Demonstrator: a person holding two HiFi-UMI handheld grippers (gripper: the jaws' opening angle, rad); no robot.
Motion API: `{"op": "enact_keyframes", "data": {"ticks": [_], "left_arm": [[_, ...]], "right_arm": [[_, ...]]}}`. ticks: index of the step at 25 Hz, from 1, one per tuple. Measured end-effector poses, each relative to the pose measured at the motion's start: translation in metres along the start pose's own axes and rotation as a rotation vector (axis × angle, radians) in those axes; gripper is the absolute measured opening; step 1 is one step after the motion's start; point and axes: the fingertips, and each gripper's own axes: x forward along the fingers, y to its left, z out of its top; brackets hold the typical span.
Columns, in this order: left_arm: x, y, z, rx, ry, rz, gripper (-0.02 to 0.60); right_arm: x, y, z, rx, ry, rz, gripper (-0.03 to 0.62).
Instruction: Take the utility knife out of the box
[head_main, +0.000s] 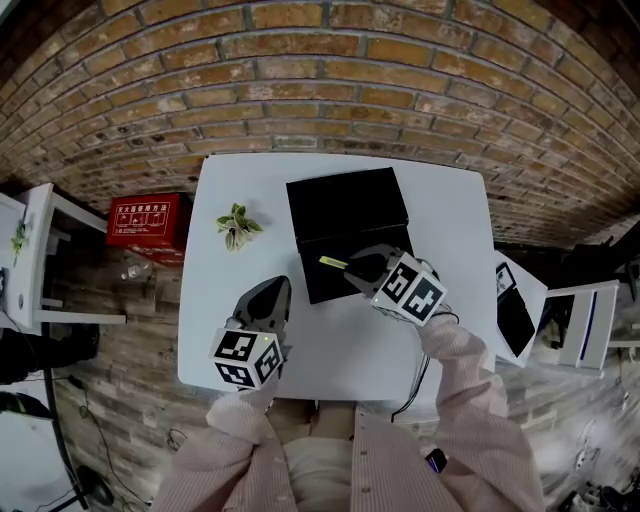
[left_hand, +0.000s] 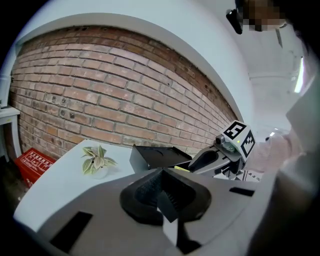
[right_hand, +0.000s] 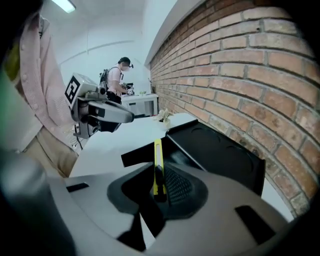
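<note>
My right gripper (right_hand: 160, 187) jaws clamp the yellow utility knife (right_hand: 158, 150) over the open black box (head_main: 345, 210). Left gripper (left_hand: 162, 194) jaws together, empty, above the white table (head_main: 340, 345).

Soft, even indoor light, no harsh shadows anywhere. The white counter (head_main: 330, 340) comes out bright but not blown out, while the black box (head_main: 345, 205) is just a flat dark patch. Heavy fisheye in all three views: the brick wall (head_main: 320, 90) bows hard and the corners go black. There's a strip light (right_hand: 62, 4) glowing top left in the right gripper view, and the closest foreground is soft.
</note>
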Motion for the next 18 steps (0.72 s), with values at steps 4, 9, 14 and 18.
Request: {"op": "enact_keyframes", "data": {"ticks": [4, 9, 14, 18], "left_arm": [[-0.006, -0.009, 0.009, 0.042, -0.025, -0.035, -0.008], [-0.016, -0.016, 0.025, 0.08, -0.068, -0.044, -0.008], [-0.025, -0.021, 0.043, 0.101, -0.113, -0.052, -0.008], [-0.034, -0.027, 0.054, 0.112, -0.147, -0.056, -0.008]], "right_arm": [[-0.014, 0.004, 0.014, 0.071, -0.125, -0.048, 0.066], [-0.036, 0.005, 0.033, 0.208, -0.303, -0.112, 0.066], [-0.063, 0.006, 0.05, 0.316, -0.473, -0.176, 0.066], [-0.086, 0.006, 0.057, 0.393, -0.59, -0.234, 0.066]]}}
